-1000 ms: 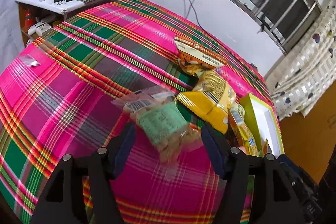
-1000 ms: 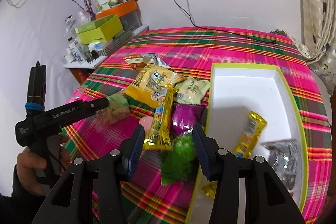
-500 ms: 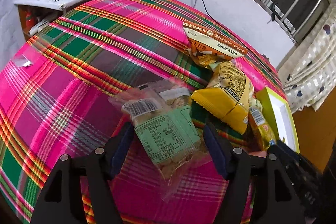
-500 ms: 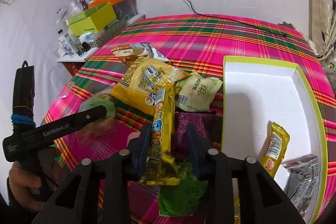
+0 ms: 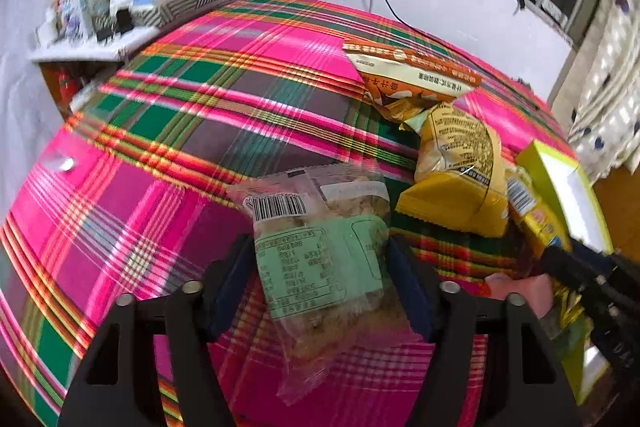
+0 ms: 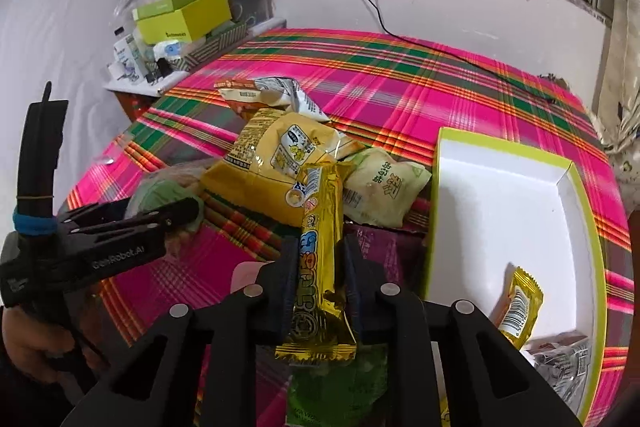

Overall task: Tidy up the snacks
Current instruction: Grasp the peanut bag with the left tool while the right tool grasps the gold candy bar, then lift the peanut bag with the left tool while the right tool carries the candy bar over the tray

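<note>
My left gripper (image 5: 322, 283) is shut on a clear snack pack with a green label (image 5: 320, 251), which looks lifted a little off the plaid tablecloth. My right gripper (image 6: 320, 279) is shut on a long gold snack bar (image 6: 320, 251). The left gripper (image 6: 120, 231) also shows in the right wrist view, left of the snack pile. A yellow chip bag (image 6: 276, 167), a pale green pack (image 6: 384, 191) and an orange-white bag (image 5: 408, 79) lie in the pile. The white box with a lime rim (image 6: 504, 211) sits to the right and holds a small gold packet (image 6: 518, 303) and a silver packet (image 6: 564, 367).
A purple pack (image 6: 384, 255) and a green pack (image 6: 340, 387) lie under my right gripper. A side shelf with a lime box (image 6: 184, 19) and clutter stands at the far left. A black cable (image 6: 440, 43) runs over the far table edge. A curtain (image 5: 612, 87) hangs right.
Both grippers closed in: the left one on the green-label pack, the right one on the gold bar. The left gripper moved forward toward the pile.
</note>
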A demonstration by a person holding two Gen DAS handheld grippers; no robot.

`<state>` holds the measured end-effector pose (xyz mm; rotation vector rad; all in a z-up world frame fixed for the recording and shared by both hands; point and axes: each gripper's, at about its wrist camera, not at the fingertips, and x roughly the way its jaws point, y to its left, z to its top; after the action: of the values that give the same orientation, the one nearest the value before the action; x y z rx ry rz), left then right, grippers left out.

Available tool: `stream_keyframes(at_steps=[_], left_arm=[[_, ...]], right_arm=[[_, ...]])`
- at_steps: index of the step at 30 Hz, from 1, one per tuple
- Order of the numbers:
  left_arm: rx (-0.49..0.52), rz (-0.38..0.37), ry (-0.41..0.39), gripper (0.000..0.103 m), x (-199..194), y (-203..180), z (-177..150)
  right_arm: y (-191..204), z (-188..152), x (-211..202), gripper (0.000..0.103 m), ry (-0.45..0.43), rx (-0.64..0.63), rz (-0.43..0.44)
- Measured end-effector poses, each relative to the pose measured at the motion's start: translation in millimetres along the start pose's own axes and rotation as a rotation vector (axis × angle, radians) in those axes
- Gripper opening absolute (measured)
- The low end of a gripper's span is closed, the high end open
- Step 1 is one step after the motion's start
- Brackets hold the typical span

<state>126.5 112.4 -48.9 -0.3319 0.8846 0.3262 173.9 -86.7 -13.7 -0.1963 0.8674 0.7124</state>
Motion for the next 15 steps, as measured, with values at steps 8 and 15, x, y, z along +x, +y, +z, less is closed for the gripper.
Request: stream_keyframes(at_steps=[8, 15], left_arm=[[0.030, -0.044, -0.008, 0.045, -16.8, 2.8, -13.8], [0.026, -0.051, -0.022, 0.043, -34.2, 7.8, -25.7]], right_arm=[[-4.1, -7.3, -16.4, 0.019, -0.035, 0.026, -0.005], [-8.3, -14.3, -34.9, 0.019, -0.062, 0.056, 0.000]])
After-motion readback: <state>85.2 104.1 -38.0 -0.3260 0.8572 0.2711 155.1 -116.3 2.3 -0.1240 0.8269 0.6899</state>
